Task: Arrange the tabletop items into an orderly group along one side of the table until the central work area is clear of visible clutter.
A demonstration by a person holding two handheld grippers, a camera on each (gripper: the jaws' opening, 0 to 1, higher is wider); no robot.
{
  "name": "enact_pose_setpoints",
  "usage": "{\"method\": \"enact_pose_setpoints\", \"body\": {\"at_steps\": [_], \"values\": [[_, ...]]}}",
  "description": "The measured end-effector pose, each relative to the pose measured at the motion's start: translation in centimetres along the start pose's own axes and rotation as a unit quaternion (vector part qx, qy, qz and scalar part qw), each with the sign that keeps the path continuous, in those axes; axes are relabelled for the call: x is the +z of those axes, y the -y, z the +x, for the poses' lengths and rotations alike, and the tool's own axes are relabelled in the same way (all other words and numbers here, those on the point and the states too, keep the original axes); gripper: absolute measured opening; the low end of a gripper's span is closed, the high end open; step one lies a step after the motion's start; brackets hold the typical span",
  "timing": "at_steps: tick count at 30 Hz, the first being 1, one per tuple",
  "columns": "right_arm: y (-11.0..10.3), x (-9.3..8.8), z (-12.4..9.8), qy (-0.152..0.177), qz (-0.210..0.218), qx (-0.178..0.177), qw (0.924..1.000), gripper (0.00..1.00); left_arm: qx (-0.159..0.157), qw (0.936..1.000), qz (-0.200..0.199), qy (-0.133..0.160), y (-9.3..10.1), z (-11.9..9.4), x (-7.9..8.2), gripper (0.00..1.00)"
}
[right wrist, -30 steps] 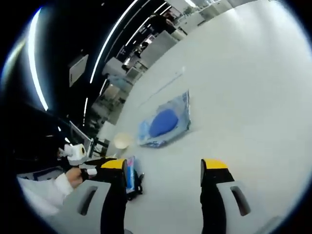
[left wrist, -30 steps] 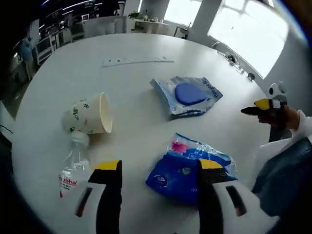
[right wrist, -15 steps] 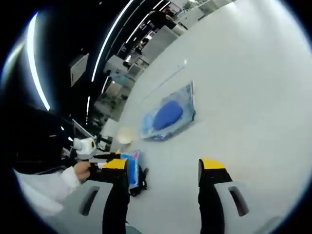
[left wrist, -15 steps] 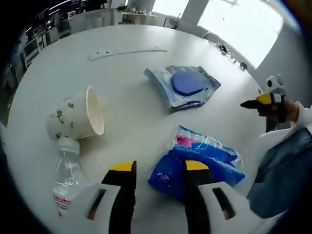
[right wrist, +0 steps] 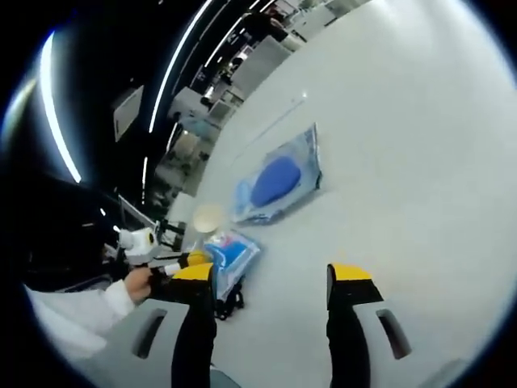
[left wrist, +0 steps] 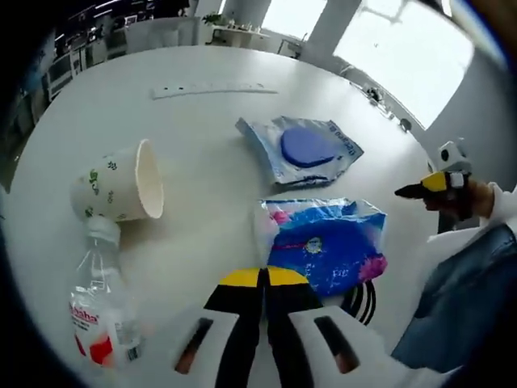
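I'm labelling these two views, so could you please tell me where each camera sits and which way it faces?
Left gripper view: rides the left gripper, jaws together, looking across the white table at a paper cup, bottle and blue packets; a sleeve shows at right.
Right gripper view: rides the right gripper, jaws apart, tilted over the table; a hand at left.
Shared: the packet with the blue oval.

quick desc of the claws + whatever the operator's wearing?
Both claws match: the left claw and right claw have black jaws with yellow tips, on pale grey bodies with dark oblong slots. From the left gripper view, the right claw shows a yellow tip on black. The person's sleeve has a white cuff, with blue denim below it.
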State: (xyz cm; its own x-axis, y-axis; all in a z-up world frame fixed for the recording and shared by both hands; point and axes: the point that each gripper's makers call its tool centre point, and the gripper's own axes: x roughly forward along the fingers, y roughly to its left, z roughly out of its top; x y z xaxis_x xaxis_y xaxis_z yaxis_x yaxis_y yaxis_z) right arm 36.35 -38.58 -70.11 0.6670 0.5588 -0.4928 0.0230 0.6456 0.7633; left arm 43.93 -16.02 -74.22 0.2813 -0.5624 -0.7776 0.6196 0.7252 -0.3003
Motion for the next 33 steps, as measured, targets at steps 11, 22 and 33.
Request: {"method": "enact_pose_setpoints", "body": {"at_steps": [11, 22, 33], "values": [[-2.8, -2.6, 2.2, -0.07, -0.061, 0.027, 0.9953, 0.54, 0.028, 0.992, -0.114, 0.046, 0.7, -0.8, -0.2, 0.0], [-6.1, -5.3, 6.0, -0.137, -0.101, 0.055, 0.9839, 0.49, 0.042, 0.989, -0.129, 0.058, 2.1, -1.1, -0.6, 0.0], [-5.3, -3.3, 6.5, -0.111, -0.099, 0.042, 0.9879, 0.0, 0.023, 0.9841, -0.149, 0.094, 4.2, -2.3, 0.3, 0.0]]}}
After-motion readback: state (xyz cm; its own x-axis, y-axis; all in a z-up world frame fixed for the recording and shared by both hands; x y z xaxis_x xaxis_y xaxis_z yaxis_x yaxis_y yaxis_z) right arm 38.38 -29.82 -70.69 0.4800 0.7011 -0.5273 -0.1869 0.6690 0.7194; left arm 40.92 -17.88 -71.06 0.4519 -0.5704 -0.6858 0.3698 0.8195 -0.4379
